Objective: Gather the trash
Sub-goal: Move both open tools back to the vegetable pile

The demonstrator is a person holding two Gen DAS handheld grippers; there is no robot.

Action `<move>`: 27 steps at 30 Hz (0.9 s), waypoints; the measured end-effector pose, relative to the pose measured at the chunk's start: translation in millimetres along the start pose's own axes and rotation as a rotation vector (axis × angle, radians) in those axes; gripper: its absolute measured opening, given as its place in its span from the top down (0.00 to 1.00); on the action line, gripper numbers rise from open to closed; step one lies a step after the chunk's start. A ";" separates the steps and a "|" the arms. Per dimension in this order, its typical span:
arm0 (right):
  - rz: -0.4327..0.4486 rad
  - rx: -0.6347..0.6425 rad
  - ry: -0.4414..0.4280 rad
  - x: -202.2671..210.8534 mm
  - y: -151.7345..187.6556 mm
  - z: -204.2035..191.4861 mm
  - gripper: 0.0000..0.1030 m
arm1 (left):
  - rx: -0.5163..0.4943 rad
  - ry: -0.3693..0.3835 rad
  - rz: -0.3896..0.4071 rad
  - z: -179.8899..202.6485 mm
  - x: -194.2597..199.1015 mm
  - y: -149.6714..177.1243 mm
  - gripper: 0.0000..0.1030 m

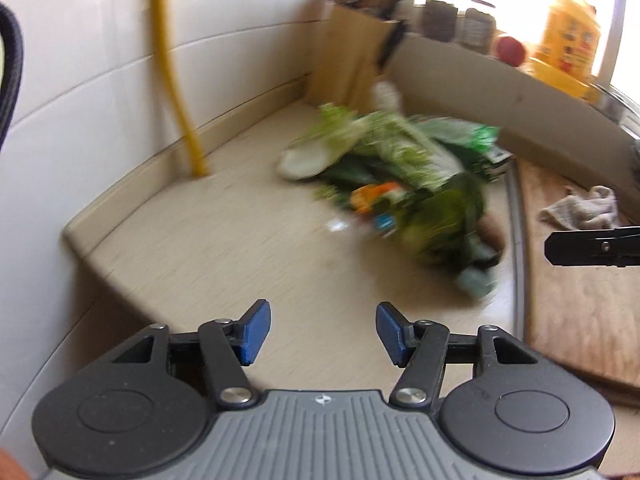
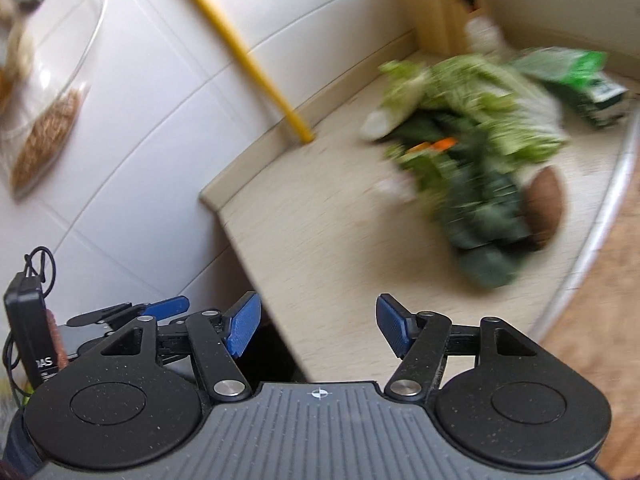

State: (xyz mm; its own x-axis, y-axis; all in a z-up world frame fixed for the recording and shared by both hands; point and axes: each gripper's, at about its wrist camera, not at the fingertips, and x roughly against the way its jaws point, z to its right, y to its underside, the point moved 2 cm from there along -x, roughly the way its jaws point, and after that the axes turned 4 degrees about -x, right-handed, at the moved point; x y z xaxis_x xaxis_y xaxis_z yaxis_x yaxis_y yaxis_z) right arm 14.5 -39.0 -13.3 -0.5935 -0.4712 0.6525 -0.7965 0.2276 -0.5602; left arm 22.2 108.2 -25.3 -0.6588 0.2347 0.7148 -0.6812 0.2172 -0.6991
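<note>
A blurred heap of trash [image 1: 400, 176] lies on the beige counter [image 1: 240, 248]: pale cabbage leaves, dark green leaves, an orange scrap and a green-white wrapper [image 2: 592, 92]. A brown round thing [image 2: 544, 204] rests against the heap's [image 2: 480, 140] near side. My left gripper [image 1: 323, 332] hangs open short of the heap, with nothing between its blue pads. My right gripper [image 2: 318, 328] is open too, over the counter's near corner, its jaws empty. One black finger of the right gripper [image 1: 592, 246] shows at the right edge of the left wrist view.
A yellow pipe [image 1: 176, 80] runs down the tiled wall to the counter. A wooden board [image 1: 580, 300] with a crumpled cloth [image 1: 580, 208] lies right of the heap. Behind stand a knife block [image 1: 352, 52], jars and a yellow bottle [image 1: 568, 40]. The counter ends at a corner [image 2: 216, 196].
</note>
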 end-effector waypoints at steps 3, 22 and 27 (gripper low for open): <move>0.057 -0.019 0.033 19.8 -9.6 21.8 0.30 | -0.027 0.016 0.005 23.7 -9.6 -16.0 0.43; 0.184 -0.174 0.137 76.3 -27.3 147.2 0.28 | -0.151 0.023 -0.003 83.3 -43.9 -70.9 0.37; 0.191 -0.204 0.141 77.2 -26.9 157.1 0.27 | -0.172 0.019 0.014 68.6 -61.1 -93.0 0.36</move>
State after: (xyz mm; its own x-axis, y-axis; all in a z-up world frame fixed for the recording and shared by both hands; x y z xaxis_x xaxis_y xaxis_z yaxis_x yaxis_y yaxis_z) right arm 8.3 -215.4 -28.0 -0.7337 -0.2837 0.6174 -0.6671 0.4737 -0.5750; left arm 103.9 8.7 -2.8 -0.6606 0.2565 0.7055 -0.6059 0.3727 -0.7029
